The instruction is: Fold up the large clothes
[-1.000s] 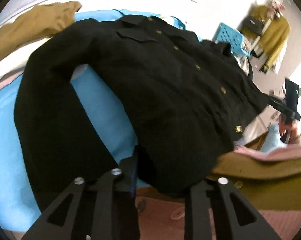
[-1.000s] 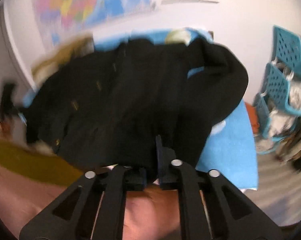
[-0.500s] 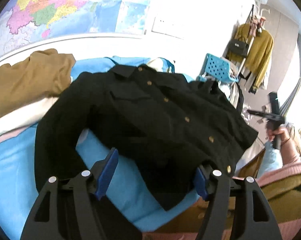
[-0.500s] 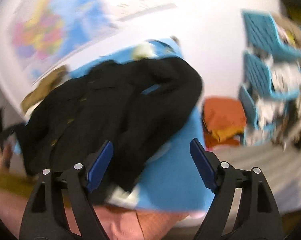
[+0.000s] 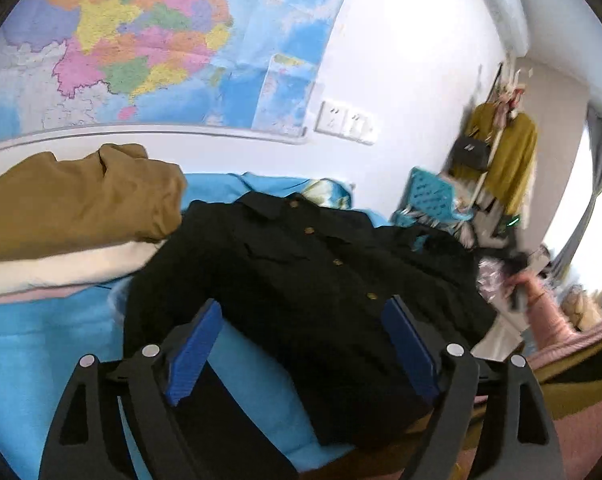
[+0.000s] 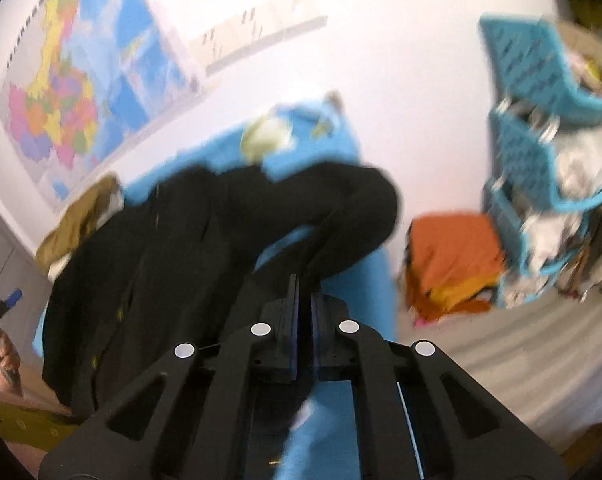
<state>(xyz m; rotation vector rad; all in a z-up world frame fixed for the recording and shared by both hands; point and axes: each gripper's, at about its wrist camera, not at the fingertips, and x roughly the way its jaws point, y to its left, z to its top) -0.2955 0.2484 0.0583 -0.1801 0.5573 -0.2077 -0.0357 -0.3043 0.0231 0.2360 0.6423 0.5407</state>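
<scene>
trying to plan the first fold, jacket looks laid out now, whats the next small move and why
Probably bring the right gripper, pads nearly together at the sleeve, inward to lay that sleeve across the black jacket. The jacket lies spread, buttons up, on the blue sheet, and the sleeve bulges out sideways. The left gripper is open above the hem; whether the right grips cloth is blurred.

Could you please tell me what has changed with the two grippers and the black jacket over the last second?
The left gripper let go of the black jacket, opened and drew back. The right gripper opened, then shut on the jacket's sleeve. The jacket stays spread on the blue sheet.
</scene>
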